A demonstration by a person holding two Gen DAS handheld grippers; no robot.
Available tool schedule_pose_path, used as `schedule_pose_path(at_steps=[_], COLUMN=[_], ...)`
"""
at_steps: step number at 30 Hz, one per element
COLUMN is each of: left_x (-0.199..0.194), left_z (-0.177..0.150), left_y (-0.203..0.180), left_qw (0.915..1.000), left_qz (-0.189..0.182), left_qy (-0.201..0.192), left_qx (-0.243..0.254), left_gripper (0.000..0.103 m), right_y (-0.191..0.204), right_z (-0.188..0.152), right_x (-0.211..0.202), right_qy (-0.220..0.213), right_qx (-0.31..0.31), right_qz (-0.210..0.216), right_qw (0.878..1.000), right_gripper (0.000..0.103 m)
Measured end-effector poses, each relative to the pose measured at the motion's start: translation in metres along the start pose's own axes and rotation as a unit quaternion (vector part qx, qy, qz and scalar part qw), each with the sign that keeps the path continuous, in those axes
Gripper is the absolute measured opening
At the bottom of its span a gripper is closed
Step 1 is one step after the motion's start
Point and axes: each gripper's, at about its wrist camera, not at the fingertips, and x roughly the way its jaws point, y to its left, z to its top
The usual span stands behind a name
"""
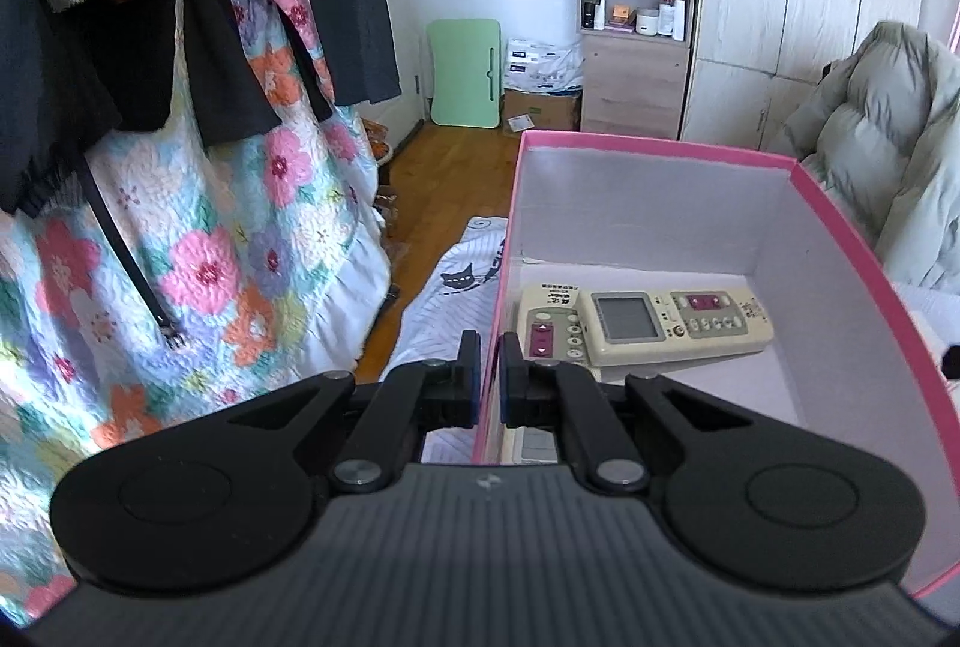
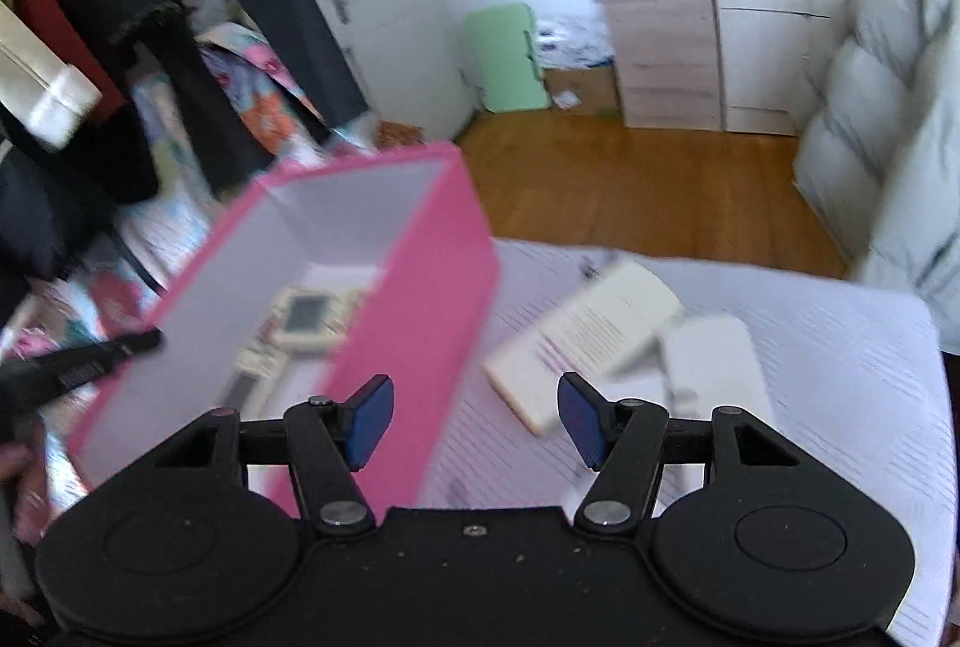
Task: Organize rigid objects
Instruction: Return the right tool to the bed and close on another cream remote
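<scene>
Firmly, left gripper [image 1: 490, 377] pinches pink box [image 1: 660, 149] wall; right gripper [image 2: 476, 422] gapes.

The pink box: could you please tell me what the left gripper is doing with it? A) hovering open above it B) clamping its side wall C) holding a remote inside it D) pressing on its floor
B: in the left wrist view the left gripper has its jaws shut on the side wall of the pink box, one jaw outside and one inside, with the remotes lying untouched on the floor.
</scene>
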Motion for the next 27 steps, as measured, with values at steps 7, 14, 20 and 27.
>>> schedule_pose_path(at_steps=[7,14,20,27], left_x=[0.0,-0.002,-0.003,-0.003], left_z=[-0.002,-0.003,-0.002,-0.003], left_y=[-0.02,-0.026,-0.025,-0.018], left_qw=[0.9976,0.9968,0.9972,0.9976], left_qz=[0.045,0.05,0.046,0.032], left_qy=[-0.008,-0.009,-0.008,-0.013], left_qx=[0.052,0.061,0.059,0.059], left_gripper=[0.007,0.007,0.007,0.007], right_y=[-0.02,-0.025,-0.043,-0.047], right_z=[-0.01,0.034,0.051,0.052], right_x=[0.012,0.034,0.081,0.105], right_qy=[0.002,0.019,0.084,0.105], right_qx=[0.037,0.061,0.127,0.159], right_qz=[-0.004,-0.001,-0.013,-0.061], right_qw=[0.999,0.998,0.988,0.98], right_gripper=[0.066,0.074,0.074,0.077])
